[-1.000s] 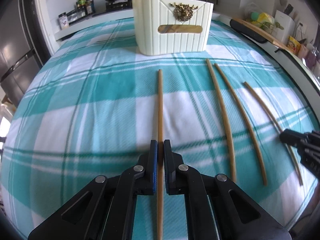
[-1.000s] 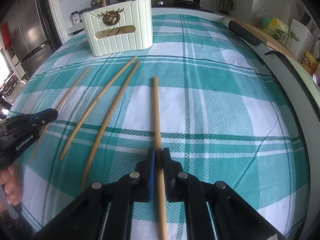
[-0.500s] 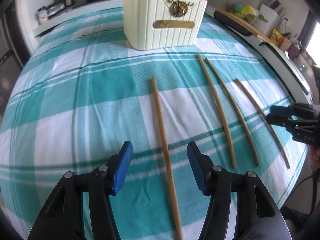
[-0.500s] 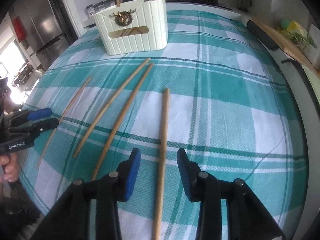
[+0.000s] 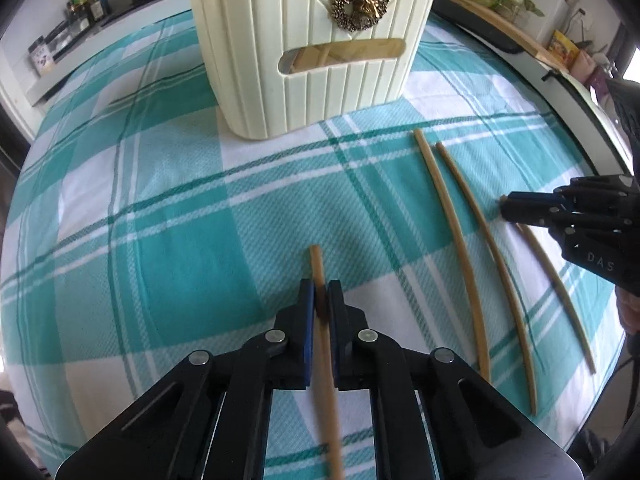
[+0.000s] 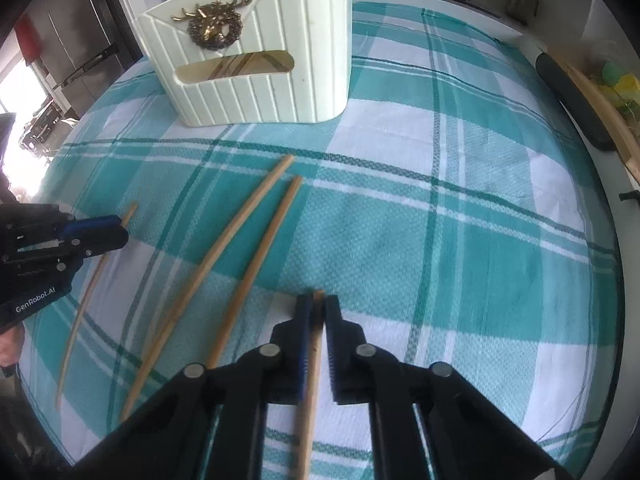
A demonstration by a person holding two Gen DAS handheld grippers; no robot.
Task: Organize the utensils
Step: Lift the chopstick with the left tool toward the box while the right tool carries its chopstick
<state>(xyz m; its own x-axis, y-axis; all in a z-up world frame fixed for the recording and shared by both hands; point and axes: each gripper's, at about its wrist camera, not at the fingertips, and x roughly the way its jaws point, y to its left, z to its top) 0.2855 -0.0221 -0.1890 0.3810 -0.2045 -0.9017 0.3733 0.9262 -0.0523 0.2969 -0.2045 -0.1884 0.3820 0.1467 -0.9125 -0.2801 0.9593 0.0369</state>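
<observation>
Left tongs: the left tongs (image 5: 319, 300) sit at the bottom middle of the left wrist view. They are pressed together on the first stick (image 5: 316, 260).
Right tongs: the right tongs (image 6: 316, 312) sit at the bottom middle of the right wrist view. They are pinching the second stick (image 6: 309, 400).
Where the grip is: each pair of tongs holds its stick close to the far tip. Only a short bit pokes out in front. The long part runs back under the tongs to the bottom edge of the frame.
Loose sticks: two more sticks, one (image 6: 260, 200) and its twin (image 6: 278, 220), lie side by side on the checked cloth (image 5: 160, 240). They are between the two held sticks and no tongs touch them.
Surface: the cloth covers the surface (image 6: 460, 240) from the bottom of the frame up to the top.
Basket: the cream basket (image 5: 312, 92) stands at the top middle of the left wrist view, well apart from both tongs. Wooden things show through its slot.
Step in hand: I think the sticks go up and into the basket.
How to do it well: keep the squeeze tight, because the long tail can swing. Lift until the tail leaves the cloth, then tip the stick up. Put one stick in at a time so the tongs do not bump.
</observation>
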